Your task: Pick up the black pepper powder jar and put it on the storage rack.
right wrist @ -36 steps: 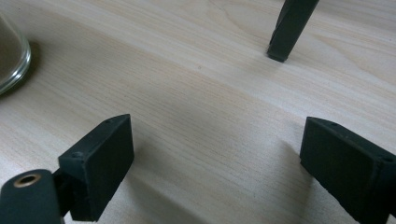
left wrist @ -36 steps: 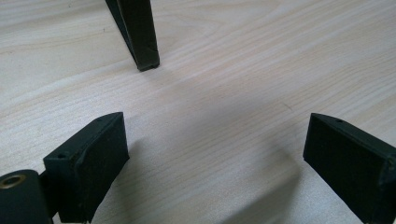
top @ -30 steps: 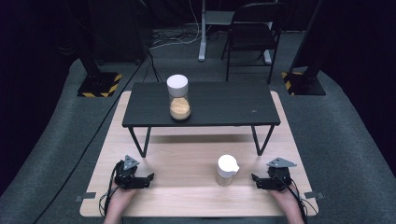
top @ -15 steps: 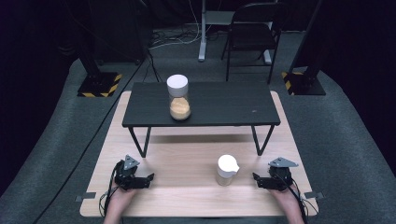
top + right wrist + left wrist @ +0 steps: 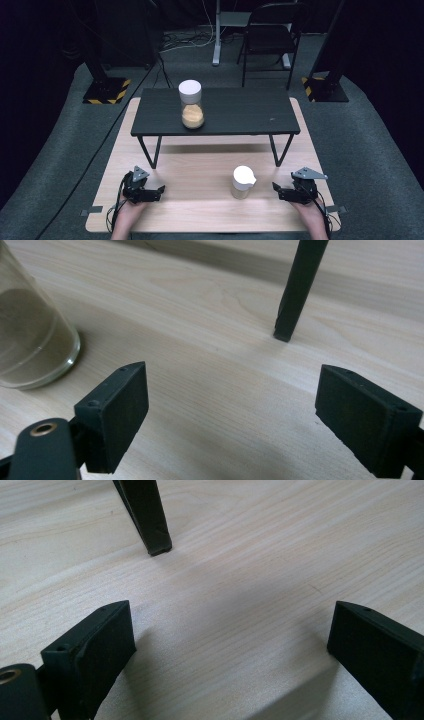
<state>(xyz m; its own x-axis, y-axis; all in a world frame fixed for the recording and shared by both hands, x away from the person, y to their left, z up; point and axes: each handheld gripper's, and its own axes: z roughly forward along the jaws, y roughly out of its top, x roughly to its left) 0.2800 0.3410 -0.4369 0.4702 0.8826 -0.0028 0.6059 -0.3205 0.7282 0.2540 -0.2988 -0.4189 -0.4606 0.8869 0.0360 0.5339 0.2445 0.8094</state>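
left gripper (image 5: 159, 191): wide apart, nothing between
right gripper (image 5: 275, 188): wide, just been closing a little, nothing between
jar (image 5: 243, 182): left of right fingers, apart

Your left tongs (image 5: 159, 190) sit low at about 7 o'clock in the high view, your hand (image 5: 131, 212) behind them and the forearm coming in from the bottom edge. They point toward 3 o'clock, jaws wide apart with nothing between them. Your right tongs (image 5: 276, 189) sit at about 5 o'clock, pointing toward 9 o'clock, your right hand (image 5: 311, 212) gripping the body. Their jaws have just been closing a little yet stand well apart, nothing between them
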